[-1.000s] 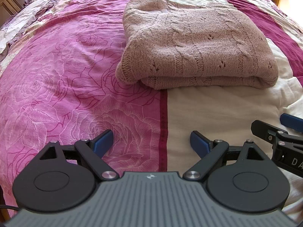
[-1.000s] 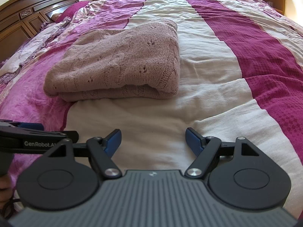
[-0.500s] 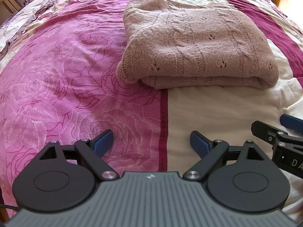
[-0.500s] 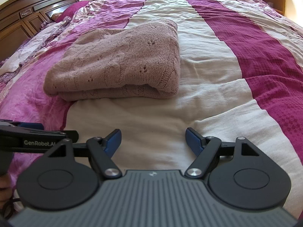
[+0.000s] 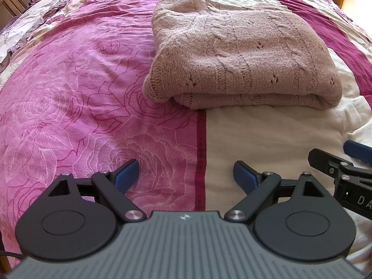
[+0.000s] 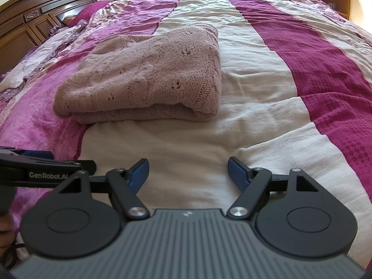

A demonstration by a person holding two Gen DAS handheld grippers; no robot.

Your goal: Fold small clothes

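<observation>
Hovering unchanged, both grippers' jaws stay released near the folded sweater (image 5: 241, 62) (image 6: 148, 74).

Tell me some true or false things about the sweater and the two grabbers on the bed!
1. The sweater lies folded on the bedspread. True.
2. The left gripper is squeezing the sweater. False: it is open and holds nothing, short of the sweater.
3. The right gripper is open. True.
4. The sweater is bright green. False: it is pale pinkish beige.
5. The bedspread is plain white. False: it has pink, cream and dark magenta stripes.
</observation>
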